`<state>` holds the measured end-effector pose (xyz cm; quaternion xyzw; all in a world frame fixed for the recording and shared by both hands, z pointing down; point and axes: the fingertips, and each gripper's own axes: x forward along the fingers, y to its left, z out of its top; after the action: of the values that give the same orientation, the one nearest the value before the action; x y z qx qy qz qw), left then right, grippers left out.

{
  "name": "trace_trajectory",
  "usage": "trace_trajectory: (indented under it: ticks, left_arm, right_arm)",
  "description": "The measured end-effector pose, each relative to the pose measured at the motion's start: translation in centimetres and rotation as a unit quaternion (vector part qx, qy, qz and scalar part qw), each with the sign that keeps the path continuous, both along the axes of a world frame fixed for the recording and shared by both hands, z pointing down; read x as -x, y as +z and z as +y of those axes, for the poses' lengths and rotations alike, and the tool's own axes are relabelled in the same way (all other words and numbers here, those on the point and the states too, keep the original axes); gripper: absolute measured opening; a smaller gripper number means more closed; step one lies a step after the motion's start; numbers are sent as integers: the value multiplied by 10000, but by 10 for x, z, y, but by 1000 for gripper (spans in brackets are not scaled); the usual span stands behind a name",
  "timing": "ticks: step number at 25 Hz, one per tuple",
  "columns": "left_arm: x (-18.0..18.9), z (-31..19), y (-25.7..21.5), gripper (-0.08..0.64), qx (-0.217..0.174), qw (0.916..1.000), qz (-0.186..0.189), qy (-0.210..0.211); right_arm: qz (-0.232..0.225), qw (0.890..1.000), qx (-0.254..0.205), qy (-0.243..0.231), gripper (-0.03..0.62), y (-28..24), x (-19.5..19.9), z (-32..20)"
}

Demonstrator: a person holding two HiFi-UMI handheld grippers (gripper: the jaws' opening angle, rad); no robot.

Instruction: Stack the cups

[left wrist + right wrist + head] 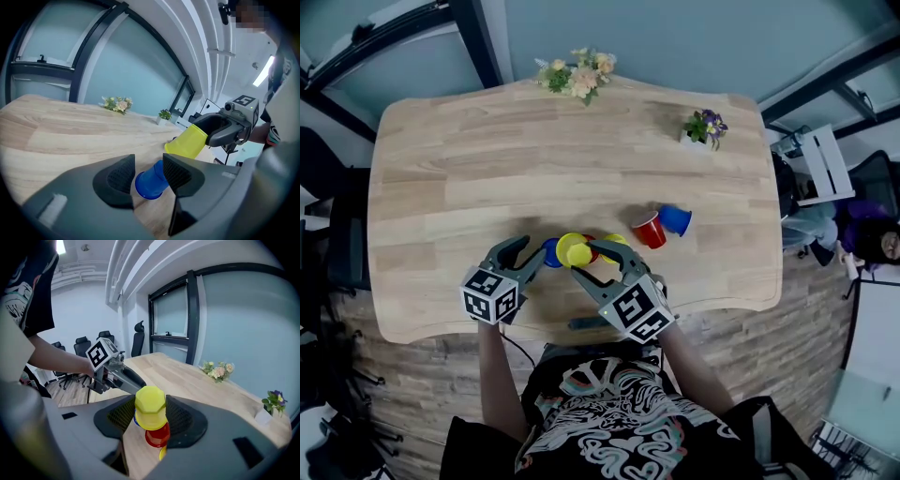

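My right gripper [600,265] [150,411] is shut on a yellow cup [573,250] [150,406], whose base faces the camera in the right gripper view. Just beyond it stands a red cup [157,436] with a bit of another yellow cup [616,242] beside it. A blue cup [551,251] [150,182] lies on its side on the wooden table [487,169], between the jaws of my left gripper [534,255] [149,174]. Those jaws stand open, and the cup rests against the right pad. In the left gripper view the held yellow cup [187,140] hangs close ahead.
A second red cup [649,229] and a second blue cup [675,219] lie on their sides to the right. A flower bunch [577,73] and a small potted plant [705,127] stand at the far edge. The near table edge is just below the grippers.
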<state>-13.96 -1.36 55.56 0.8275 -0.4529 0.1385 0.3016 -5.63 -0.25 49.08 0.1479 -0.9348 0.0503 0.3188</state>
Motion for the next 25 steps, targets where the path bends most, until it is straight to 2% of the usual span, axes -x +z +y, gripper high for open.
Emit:
trace_trajectory:
  ticks: [11, 25]
  left_arm:
    - [-7, 5, 18, 184, 241, 9996, -118, 90]
    - [-6, 2, 18, 186, 231, 9997, -57, 27]
  right_arm:
    - [159, 9998, 93, -108, 207, 7, 9, -1]
    - [160, 9995, 216, -154, 213, 11, 15, 0]
